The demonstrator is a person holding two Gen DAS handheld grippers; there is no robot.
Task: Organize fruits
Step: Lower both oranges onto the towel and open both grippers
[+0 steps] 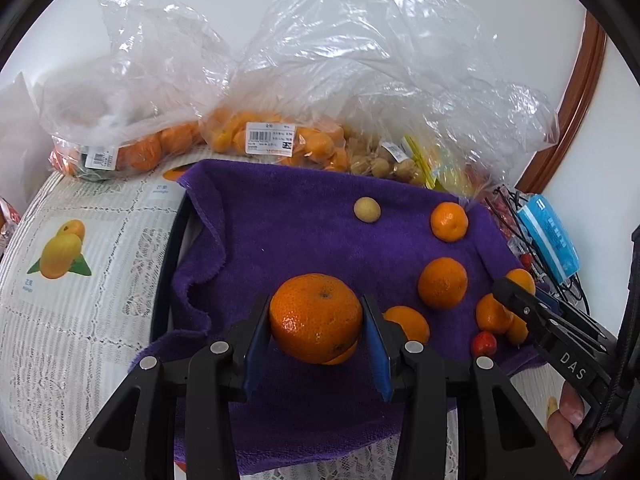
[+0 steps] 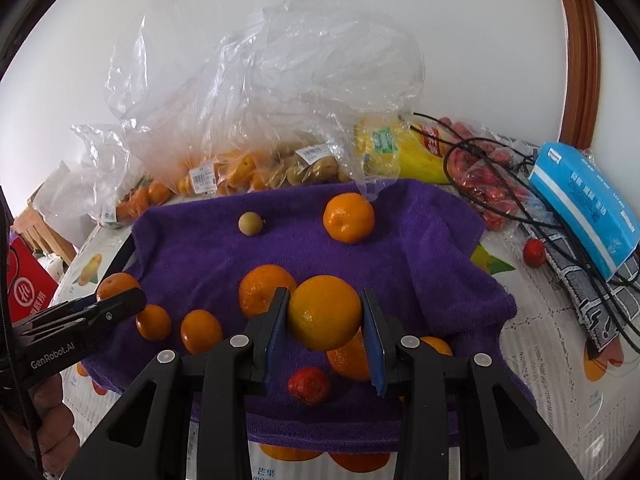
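My left gripper (image 1: 316, 322) is shut on a large mandarin (image 1: 315, 316), held above the purple towel (image 1: 280, 216). My right gripper (image 2: 325, 316) is shut on a yellow-orange fruit (image 2: 324, 312) above the same towel (image 2: 420, 240). Several loose mandarins lie on the towel, such as one (image 1: 443, 283) to the right and one (image 2: 349, 218) at the back. A small tan longan (image 1: 367, 209) lies at the back; it also shows in the right wrist view (image 2: 251, 223). A small red fruit (image 2: 309, 386) lies under my right gripper. Each gripper shows in the other's view, left (image 2: 120, 304) and right (image 1: 516, 296).
Clear plastic bags of mandarins (image 1: 272, 140) and longans (image 1: 384, 160) stand behind the towel. A yellow bag (image 2: 392, 148), red fruits in plastic (image 2: 488, 184), black cables (image 2: 560, 232) and a blue tissue pack (image 2: 584, 204) lie at right. A red box (image 2: 24, 284) is at left.
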